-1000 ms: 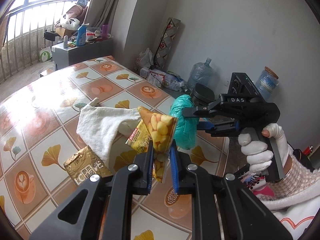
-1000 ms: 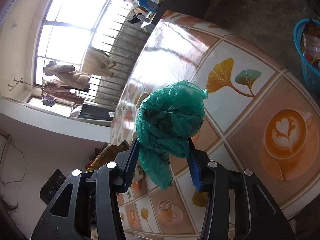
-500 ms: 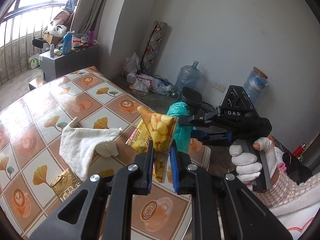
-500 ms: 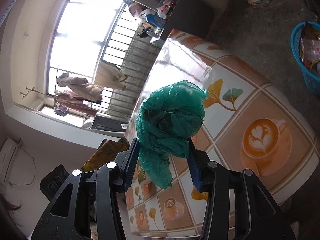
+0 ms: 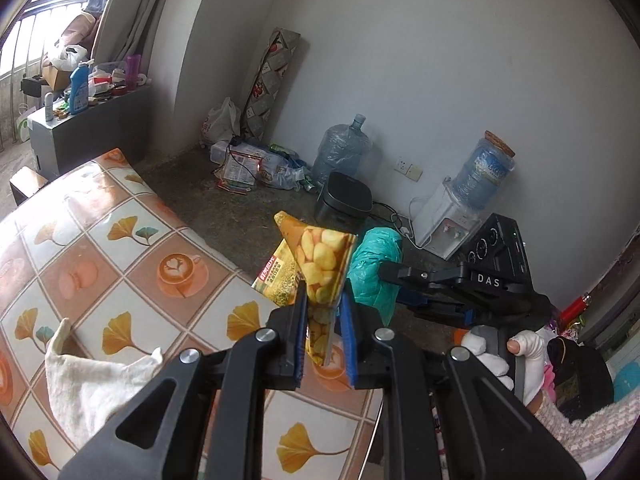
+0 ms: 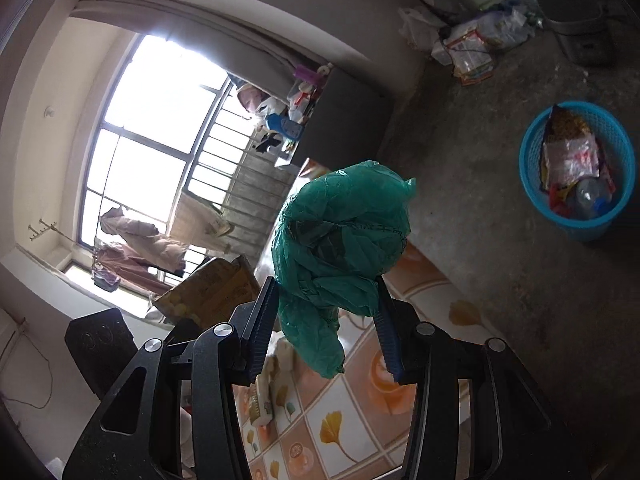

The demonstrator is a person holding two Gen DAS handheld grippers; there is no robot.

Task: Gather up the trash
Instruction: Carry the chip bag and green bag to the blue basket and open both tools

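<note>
My left gripper (image 5: 323,334) is shut on a yellow snack wrapper (image 5: 320,264) and holds it above the table's edge. My right gripper (image 6: 326,334) is shut on a crumpled green plastic bag (image 6: 340,240), held in the air beyond the table. The green bag (image 5: 376,272) and the right gripper (image 5: 408,280) also show in the left wrist view, just right of the wrapper. A blue mesh trash basket (image 6: 614,136) with several wrappers and a bottle inside stands on the floor at the right. The yellow wrapper (image 6: 212,292) shows at the left in the right wrist view.
The tiled-pattern table (image 5: 120,264) carries a white cloth (image 5: 92,376). On the floor by the wall stand a black cooker (image 5: 344,200), water jugs (image 5: 340,152), a white dispenser (image 5: 444,224) and a litter pile (image 5: 248,164). A grey cabinet (image 5: 88,128) stands at the left.
Both grippers have lifted and swung right, away from the table top and toward the floor side, each still holding its item. The blue basket has come further into the right wrist view.
</note>
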